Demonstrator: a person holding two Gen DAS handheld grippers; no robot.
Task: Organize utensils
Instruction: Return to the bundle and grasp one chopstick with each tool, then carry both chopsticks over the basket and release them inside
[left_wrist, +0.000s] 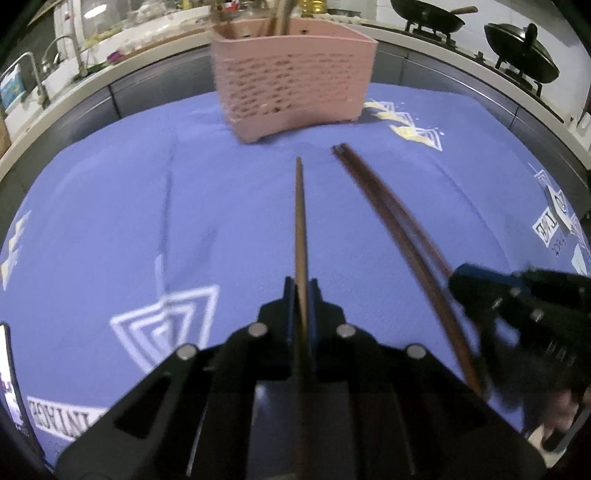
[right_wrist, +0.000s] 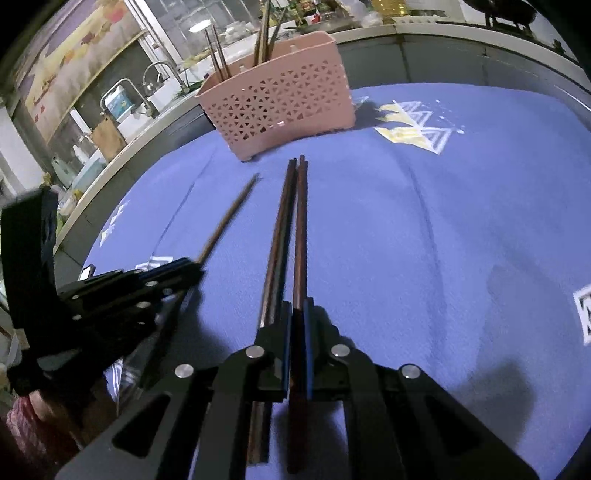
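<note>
Both views are dim and cool-toned, with heavy fisheye bending and black vignetting at the corners. The pink basket (left_wrist: 295, 74) is smeared by motion blur in the left view but sharp in the right. Soft shadows fall on the blue cloth (right_wrist: 461, 221) nearby.

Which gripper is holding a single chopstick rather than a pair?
The left gripper: it is shut on one light brown chopstick. The right gripper clamps two darker chopsticks side by side, both pointing toward the pink basket.
</note>
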